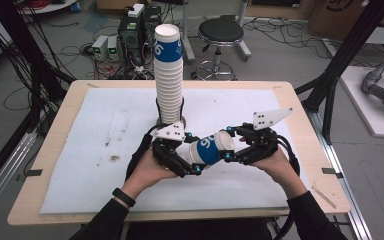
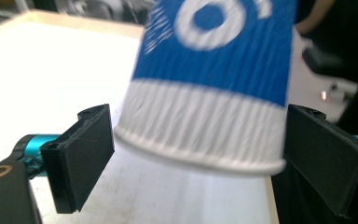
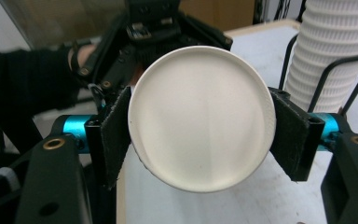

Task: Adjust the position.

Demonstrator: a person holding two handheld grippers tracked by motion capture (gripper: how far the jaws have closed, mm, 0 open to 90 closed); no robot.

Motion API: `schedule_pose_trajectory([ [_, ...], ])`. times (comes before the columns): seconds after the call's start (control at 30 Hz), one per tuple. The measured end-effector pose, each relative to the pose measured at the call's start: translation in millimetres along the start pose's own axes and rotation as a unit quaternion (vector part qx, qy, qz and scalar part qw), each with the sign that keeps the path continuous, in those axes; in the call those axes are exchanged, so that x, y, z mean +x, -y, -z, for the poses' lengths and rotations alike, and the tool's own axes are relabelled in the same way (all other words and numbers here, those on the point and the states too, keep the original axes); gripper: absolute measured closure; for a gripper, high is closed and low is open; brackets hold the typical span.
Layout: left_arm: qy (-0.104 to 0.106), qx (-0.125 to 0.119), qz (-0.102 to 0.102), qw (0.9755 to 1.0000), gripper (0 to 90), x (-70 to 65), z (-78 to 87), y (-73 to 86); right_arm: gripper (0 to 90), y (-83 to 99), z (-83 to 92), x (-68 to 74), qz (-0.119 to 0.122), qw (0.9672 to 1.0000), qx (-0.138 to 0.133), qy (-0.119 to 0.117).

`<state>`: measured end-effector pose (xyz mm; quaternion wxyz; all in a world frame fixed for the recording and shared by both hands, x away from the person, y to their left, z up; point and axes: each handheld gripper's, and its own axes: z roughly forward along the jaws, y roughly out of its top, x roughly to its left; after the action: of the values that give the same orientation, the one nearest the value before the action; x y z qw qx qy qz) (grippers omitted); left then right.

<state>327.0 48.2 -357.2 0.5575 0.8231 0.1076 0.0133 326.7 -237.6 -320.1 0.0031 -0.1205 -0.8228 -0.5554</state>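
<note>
My left tongs point(image 1: 192, 156) stand open around the rim end of a blue-and-white paper cup point(image 1: 210, 148), with a gap at one pad. The cup lies sideways above the white mat on the table point(image 1: 55, 150). My right tongs point(image 1: 228, 144) clamp its base, in front of the cup stack point(image 1: 169, 75).

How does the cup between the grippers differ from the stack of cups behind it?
The cup is single and lies on its side above the table; the stack is many nested cups standing upright in a black wire holder. The right gripper clamps the cup; nothing grips the stack. Both are white ribbed paper with a blue band.
</note>
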Motion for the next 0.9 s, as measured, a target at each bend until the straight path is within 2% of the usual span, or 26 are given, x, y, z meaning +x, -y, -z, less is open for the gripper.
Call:
schedule_pose_trajectory([
  [0.1,0.004,-0.042,0.020,0.9989,8.9,2.4,3.3,5.0,29.5,-0.8,4.4,-0.6,-0.005,0.9996,-0.027,0.001],
  [0.23,0.012,-0.072,0.026,0.9970,8.9,2.8,3.7,7.3,29.5,-0.8,6.8,-1.1,-0.014,0.9988,-0.047,-0.004],
  [0.3,0.017,-0.080,0.032,0.9961,8.9,3.3,3.4,7.5,29.5,-0.3,6.5,-1.9,-0.018,0.9983,-0.054,-0.011],
  [0.47,0.028,-0.093,0.030,0.9949,9.5,4.6,3.0,8.2,29.5,1.9,4.3,-3.1,-0.028,0.9974,-0.063,-0.019],
  [0.53,0.040,-0.100,0.031,0.9937,12.9,5.8,4.2,8.2,29.5,2.9,2.8,-3.4,-0.028,0.9971,-0.067,-0.020],
  [0.7,0.043,-0.106,0.030,0.9930,16.2,6.3,7.2,8.4,29.5,4.9,2.5,-5.4,-0.036,0.9960,-0.077,-0.027],
  [0.9,0.041,-0.104,0.023,0.9935,17.7,6.8,10.1,7.8,29.6,6.7,1.9,-7.6,-0.041,0.9955,-0.079,-0.034],
])
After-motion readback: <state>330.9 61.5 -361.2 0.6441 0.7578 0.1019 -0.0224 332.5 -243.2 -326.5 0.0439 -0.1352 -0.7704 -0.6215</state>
